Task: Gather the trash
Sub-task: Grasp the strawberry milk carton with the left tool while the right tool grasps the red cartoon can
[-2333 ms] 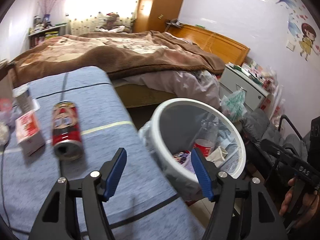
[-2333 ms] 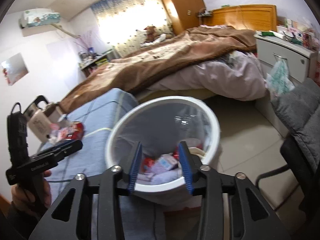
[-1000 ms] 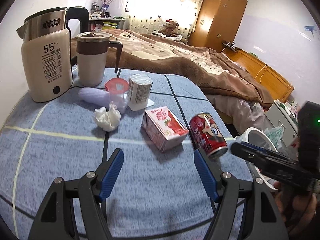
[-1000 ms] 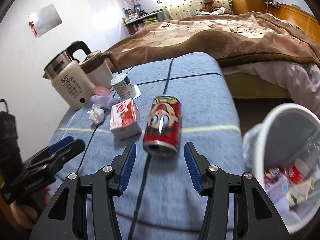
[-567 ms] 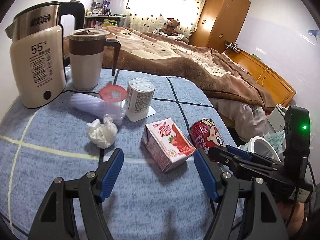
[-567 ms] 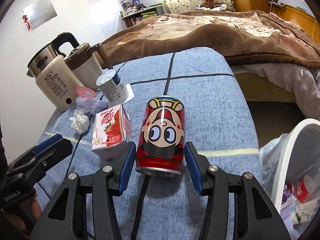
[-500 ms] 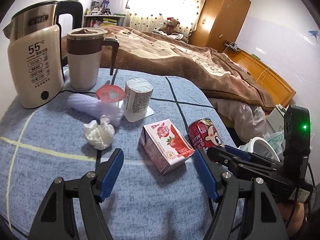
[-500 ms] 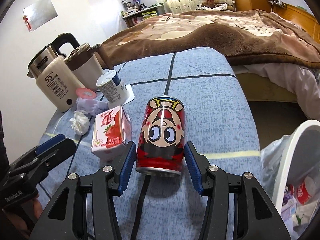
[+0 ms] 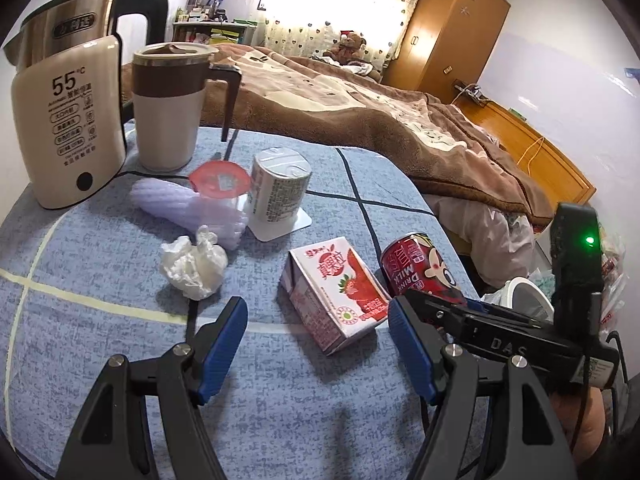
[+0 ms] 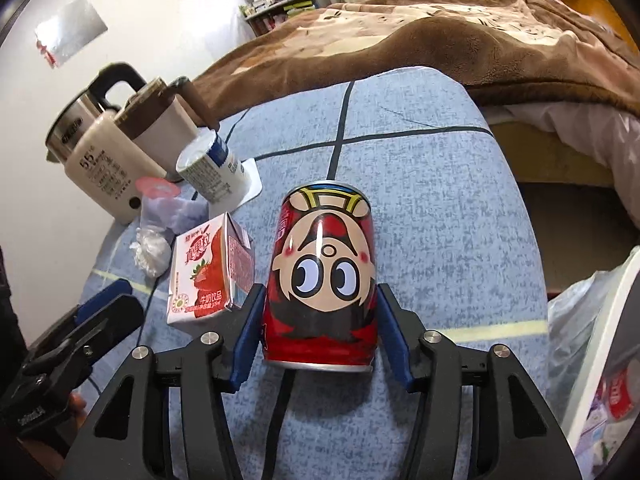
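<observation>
A red cartoon milk can [image 10: 322, 276] lies on its side on the blue tablecloth; it also shows in the left wrist view [image 9: 420, 268]. My right gripper [image 10: 320, 332] is open with its jaws on either side of the can's near end, small gaps showing. A strawberry milk carton [image 9: 336, 290] lies left of the can, also in the right wrist view [image 10: 210, 270]. My left gripper [image 9: 316, 344] is open and empty, just short of the carton. A crumpled tissue [image 9: 194, 266], a lilac wrapper [image 9: 188, 208] and a small white can [image 9: 280, 186] lie behind.
A kettle [image 9: 66, 120] and a lidded mug [image 9: 170, 106] stand at the back left of the table [image 9: 100, 360]. A white lined trash bin [image 10: 592, 360] with trash inside stands off the table's right edge. A bed [image 9: 360, 112] lies beyond.
My right gripper has moved forward so the red can now sits between its jaws. My left gripper has edged closer to the carton. Nothing has been lifted.
</observation>
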`<state>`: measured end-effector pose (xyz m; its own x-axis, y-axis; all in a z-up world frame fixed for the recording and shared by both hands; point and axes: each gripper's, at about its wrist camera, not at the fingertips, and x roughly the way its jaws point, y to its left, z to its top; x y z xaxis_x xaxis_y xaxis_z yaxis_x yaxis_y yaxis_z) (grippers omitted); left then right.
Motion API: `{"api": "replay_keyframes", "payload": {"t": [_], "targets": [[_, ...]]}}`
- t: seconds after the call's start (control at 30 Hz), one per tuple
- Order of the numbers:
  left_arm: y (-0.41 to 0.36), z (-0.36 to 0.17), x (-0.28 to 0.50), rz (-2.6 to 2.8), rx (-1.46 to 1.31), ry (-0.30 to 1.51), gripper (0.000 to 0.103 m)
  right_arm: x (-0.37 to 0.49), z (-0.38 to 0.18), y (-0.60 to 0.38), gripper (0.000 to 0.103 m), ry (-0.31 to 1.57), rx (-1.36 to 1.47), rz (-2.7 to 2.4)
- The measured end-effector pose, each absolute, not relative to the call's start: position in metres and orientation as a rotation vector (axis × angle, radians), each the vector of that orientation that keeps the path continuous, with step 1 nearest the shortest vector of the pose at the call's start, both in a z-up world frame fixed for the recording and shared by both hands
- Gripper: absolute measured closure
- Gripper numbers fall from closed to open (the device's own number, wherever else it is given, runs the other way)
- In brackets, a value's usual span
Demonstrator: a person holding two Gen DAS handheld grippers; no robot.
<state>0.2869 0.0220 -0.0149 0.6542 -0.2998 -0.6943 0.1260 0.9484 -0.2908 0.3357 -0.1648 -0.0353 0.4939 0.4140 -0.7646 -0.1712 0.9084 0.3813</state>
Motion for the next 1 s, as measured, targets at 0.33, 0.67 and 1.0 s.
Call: {"api": "replay_keyframes", "payload": {"t": [0.33,0.67,1.0], "targets": [[0.000,-0.029,0.305,-0.203,-0.247,0.861,0.028,0.293,-0.025,-0.202,0.049,0.934,0.279,0.327],[-0.033,-0.040,0.317,-0.114,-0.152,0.869,0.026,0.269,-0.028,-0.227,0.049,0.923,0.299,0.303],[-0.017,-0.048,0.303,-0.119,-0.165,0.886,0.040,0.255,-0.029,-0.235,0.049,0.908,0.312,0.305]]}}
